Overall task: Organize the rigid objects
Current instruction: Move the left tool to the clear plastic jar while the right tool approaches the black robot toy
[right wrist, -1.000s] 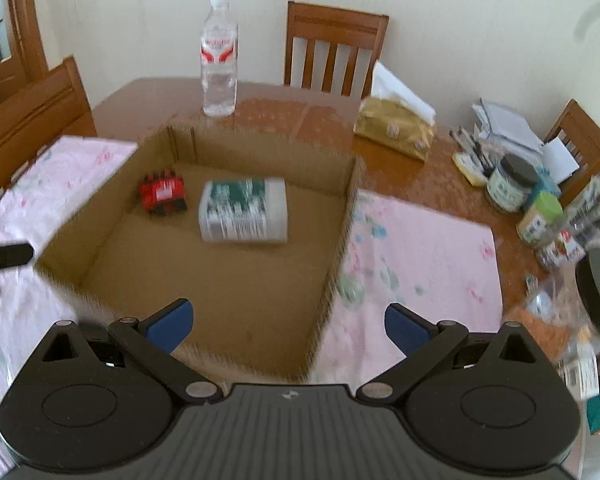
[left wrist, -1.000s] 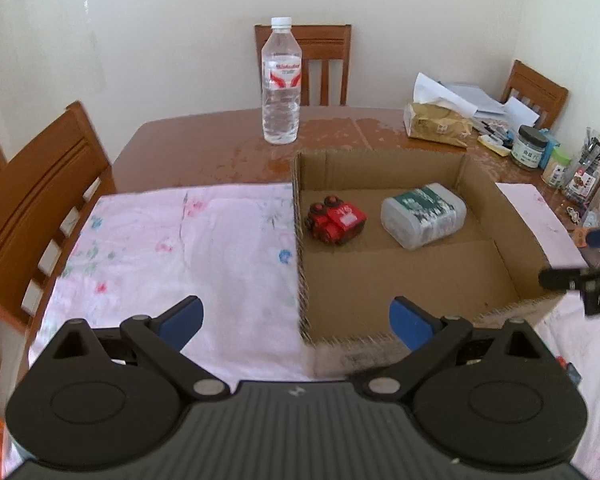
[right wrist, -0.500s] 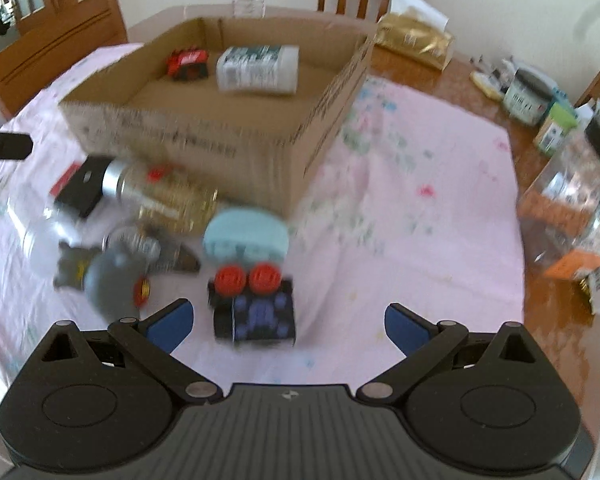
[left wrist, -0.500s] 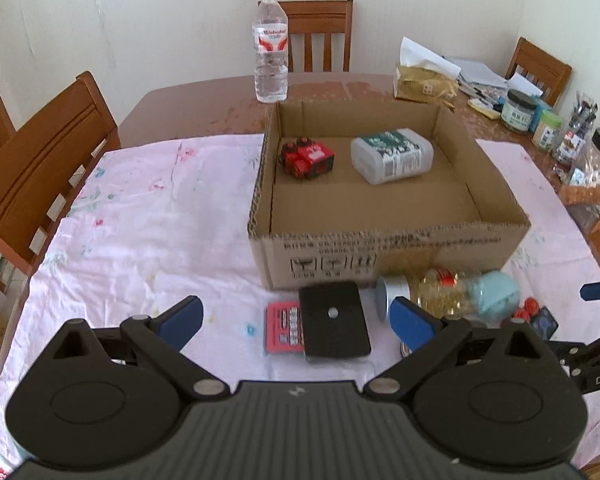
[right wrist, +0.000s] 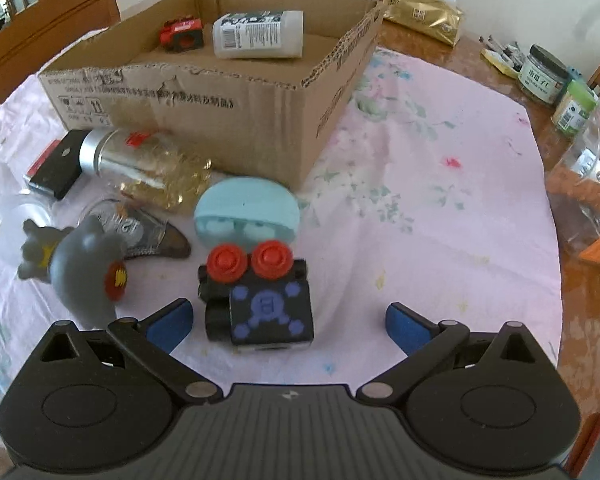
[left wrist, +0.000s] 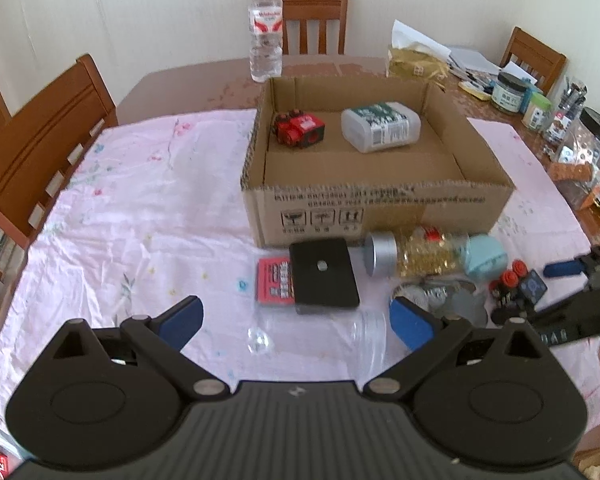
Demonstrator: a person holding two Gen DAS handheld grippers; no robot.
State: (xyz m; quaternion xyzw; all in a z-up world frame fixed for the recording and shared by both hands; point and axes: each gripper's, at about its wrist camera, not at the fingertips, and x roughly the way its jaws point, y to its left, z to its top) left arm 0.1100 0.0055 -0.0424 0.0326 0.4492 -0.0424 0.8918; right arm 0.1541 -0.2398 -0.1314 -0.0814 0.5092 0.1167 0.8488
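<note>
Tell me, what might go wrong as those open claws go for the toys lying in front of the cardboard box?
The black toy car sits off-centre between the open right gripper fingers, nearer the left one, so a closing pinch could shove or twist it. The grey shark toy and light blue case lie close by and could get knocked. The clear jar near the left gripper lies on its side and might roll off.
</note>
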